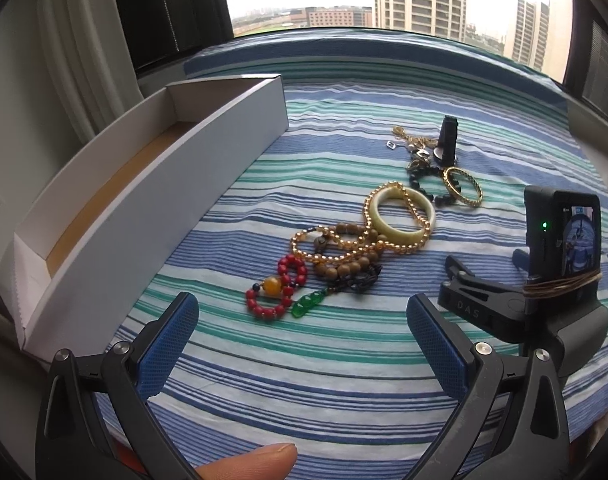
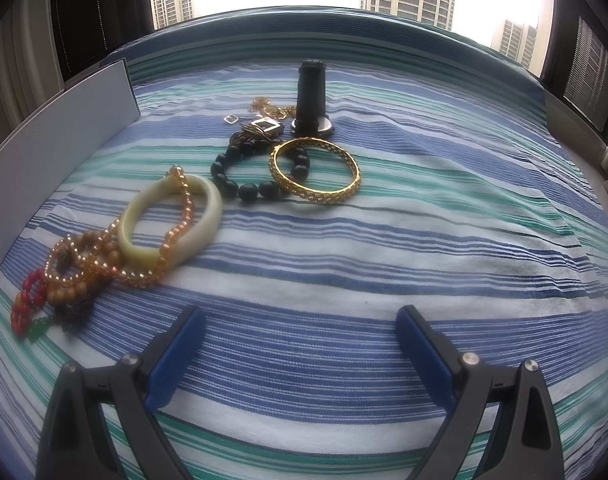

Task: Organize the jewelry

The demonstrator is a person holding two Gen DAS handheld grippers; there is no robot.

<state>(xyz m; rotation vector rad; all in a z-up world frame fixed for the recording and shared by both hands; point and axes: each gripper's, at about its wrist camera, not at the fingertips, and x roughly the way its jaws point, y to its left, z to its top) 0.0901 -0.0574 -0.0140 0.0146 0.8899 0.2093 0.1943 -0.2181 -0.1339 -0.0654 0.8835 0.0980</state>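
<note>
A blue, green and white striped bedcover filled both views, running back to a window with tower blocks beyond. Along its left side lay a long white cardboard box, open-topped, its brown floor bare where visible.

The left gripper hovered low over the cover with its blue-padded fingers spread wide and holding nothing, pointed toward the near end of the jewelry; a fingertip of the person's hand showed at the bottom edge. The right gripper hung likewise over bare cloth, jaws wide apart and empty. Seen from the left wrist view, it sat just right of the jewelry, carrying its camera bound on with bands.

The jewelry lay in a loose line on the cover, outside the box. A pale jade bangle had an amber bead strand draped across it. Behind it a black bead bracelet overlapped a gold filigree bangle. Farthest back stood a black watch beside tangled gold chains. Nearest were brown wooden beads, a red bead bracelet and a small green pendant.
</note>
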